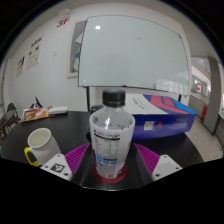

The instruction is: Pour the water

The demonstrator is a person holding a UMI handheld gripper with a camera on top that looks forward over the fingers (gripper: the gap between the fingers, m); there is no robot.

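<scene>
Clear plastic water bottle stands upright, capped, between the pads of my gripper, which seem closed on it for lifting; white mug waits left of the bottle on the dark surface.

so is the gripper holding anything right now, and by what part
The gripper appears shut on the water bottle, its purple pads pressed against the lower body at either side, well below the black cap. The white mug stands apart, untouched.
</scene>
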